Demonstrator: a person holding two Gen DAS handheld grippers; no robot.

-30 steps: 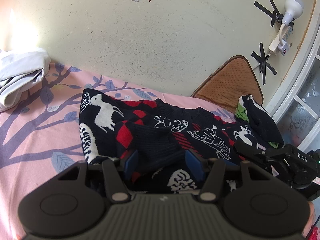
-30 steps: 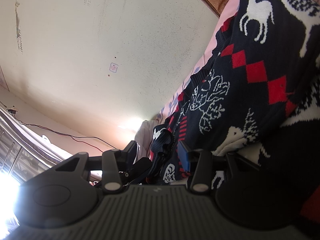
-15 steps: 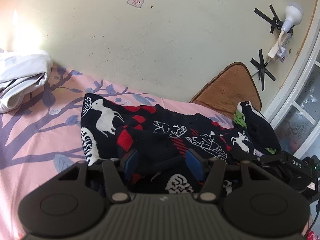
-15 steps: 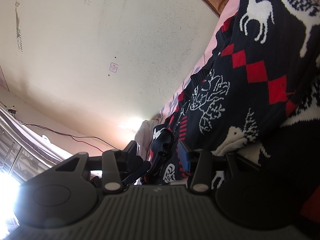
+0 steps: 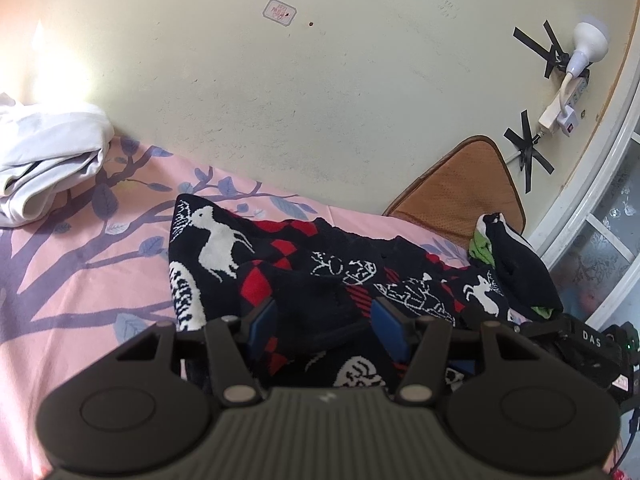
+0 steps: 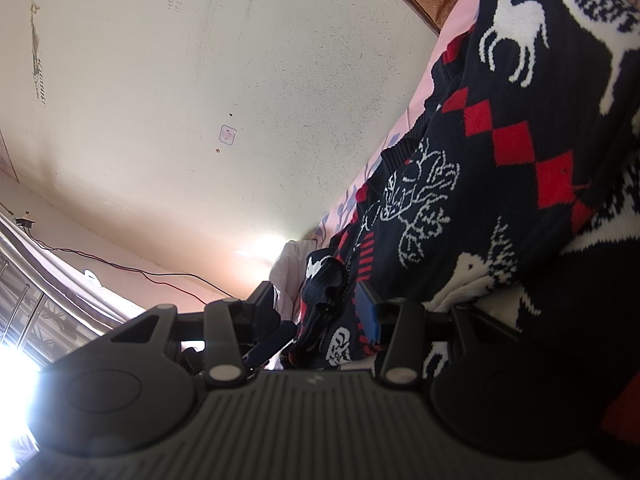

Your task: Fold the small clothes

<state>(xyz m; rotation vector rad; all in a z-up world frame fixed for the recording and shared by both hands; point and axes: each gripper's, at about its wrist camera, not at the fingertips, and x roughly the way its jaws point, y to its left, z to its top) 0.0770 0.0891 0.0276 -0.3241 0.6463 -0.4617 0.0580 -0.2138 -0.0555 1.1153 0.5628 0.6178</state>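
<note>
Both grippers' jaws half apart

I see a cream wall (image 5: pixel 320 92) behind a pink bedsheet (image 5: pixel 80 280) printed with purple branches. On the far right, a white lamp (image 5: pixel 586 42) and power strip (image 5: pixel 560 108) are taped up beside a frosted window (image 5: pixel 608 232). A brown cushion (image 5: pixel 456 196) leans against the wall.

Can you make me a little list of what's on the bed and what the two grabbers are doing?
bed cover: pink sheet with a tree print
main garment: black reindeer sweater, rumpled
left gripper: jaws apart, dark fold between them, grip unclear
right gripper: jaws apart, at the sweater's edge
also there: white clothes, green-and-black garment
</note>
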